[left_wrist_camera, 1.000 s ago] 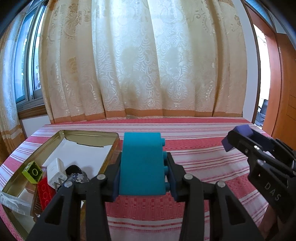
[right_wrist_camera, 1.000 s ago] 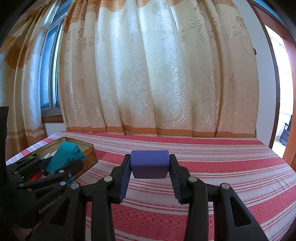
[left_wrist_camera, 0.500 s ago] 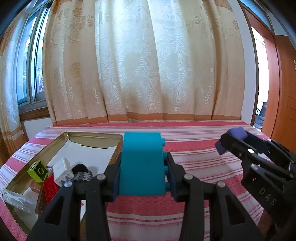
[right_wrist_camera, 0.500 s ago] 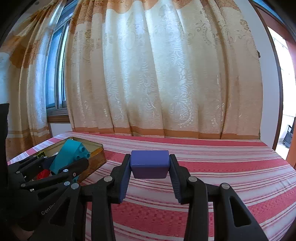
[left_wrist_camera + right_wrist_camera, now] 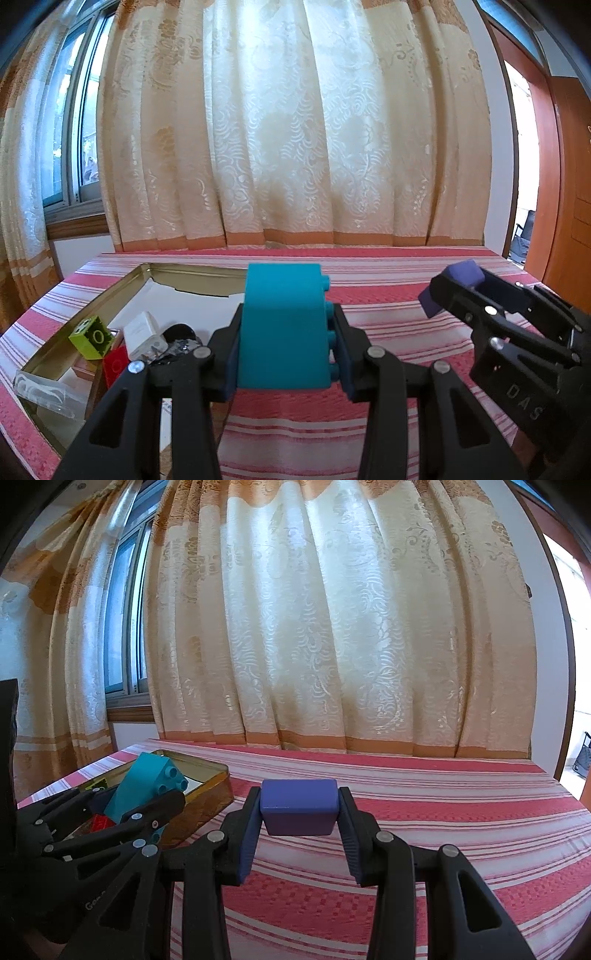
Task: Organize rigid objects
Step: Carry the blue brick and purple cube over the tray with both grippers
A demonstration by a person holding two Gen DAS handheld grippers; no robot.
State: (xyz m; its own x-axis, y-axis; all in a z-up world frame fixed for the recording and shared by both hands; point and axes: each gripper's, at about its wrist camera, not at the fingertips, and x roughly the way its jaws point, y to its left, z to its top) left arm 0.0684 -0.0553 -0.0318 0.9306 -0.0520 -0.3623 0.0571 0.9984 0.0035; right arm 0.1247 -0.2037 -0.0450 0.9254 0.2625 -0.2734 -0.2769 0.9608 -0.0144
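Note:
My left gripper [image 5: 286, 347] is shut on a teal studded building brick [image 5: 284, 325], held above the table just right of an open gold tin [image 5: 110, 291]. In the right wrist view the left gripper [image 5: 144, 805] and its teal brick [image 5: 147, 786] hang over the tin's [image 5: 207, 801] near edge. My right gripper [image 5: 299, 819] is shut on a purple block [image 5: 298, 806], held above the striped cloth. The right gripper [image 5: 454, 291] with the purple block [image 5: 463, 275] shows at the right of the left wrist view.
The tin holds a green cube [image 5: 92, 336], a white charger [image 5: 144, 332], a red brick [image 5: 116, 367], a black object [image 5: 179, 332] and a clear plastic piece [image 5: 40, 387]. A red striped tablecloth [image 5: 443, 812] covers the table. Curtains hang behind; a door stands at the right.
Both grippers have lifted slightly and tilted up, still holding their blocks. The tin and its contents sit a little lower in both views.

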